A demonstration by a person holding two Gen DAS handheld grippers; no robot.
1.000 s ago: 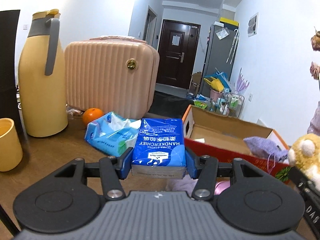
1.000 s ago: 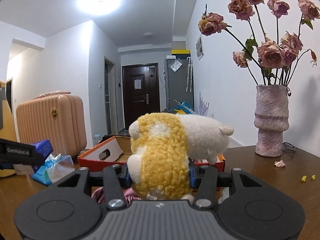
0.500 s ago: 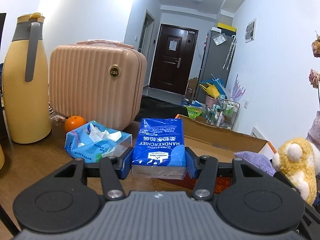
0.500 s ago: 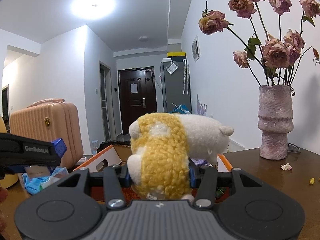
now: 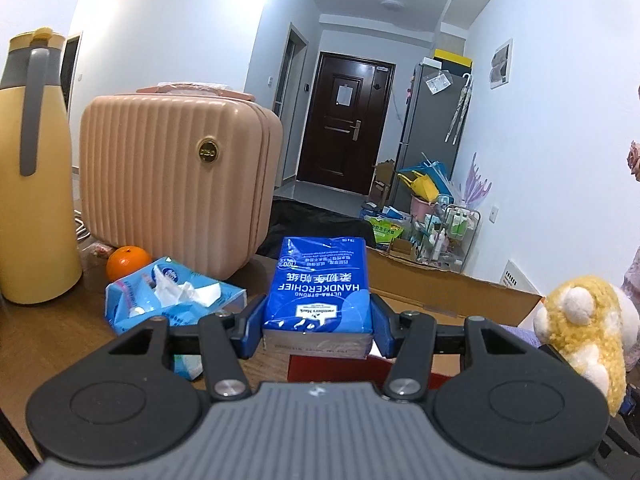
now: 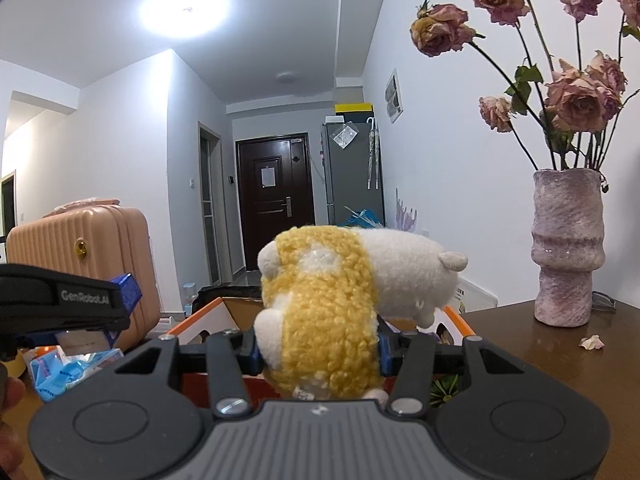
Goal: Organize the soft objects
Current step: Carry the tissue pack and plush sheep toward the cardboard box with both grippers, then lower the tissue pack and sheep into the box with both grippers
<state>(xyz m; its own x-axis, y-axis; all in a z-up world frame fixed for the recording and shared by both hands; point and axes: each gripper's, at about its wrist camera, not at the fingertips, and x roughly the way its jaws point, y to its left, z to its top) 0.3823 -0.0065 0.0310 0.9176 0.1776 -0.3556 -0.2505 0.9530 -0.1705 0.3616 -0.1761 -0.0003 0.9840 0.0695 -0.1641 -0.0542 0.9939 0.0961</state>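
A: Both grippers have carried their loads toward the cardboard box (image 5: 460, 292). Left gripper (image 5: 318, 330) clamped on the tissue pack (image 5: 320, 292); right gripper (image 6: 318, 350) clamped on the plush toy (image 6: 332, 300).

B: Risk?

A: The grippers are close and could collide. The box lies just ahead; its contents are mostly hidden.

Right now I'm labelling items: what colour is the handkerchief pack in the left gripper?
Blue with white print; the handkerchief pack shows best in the left wrist view.
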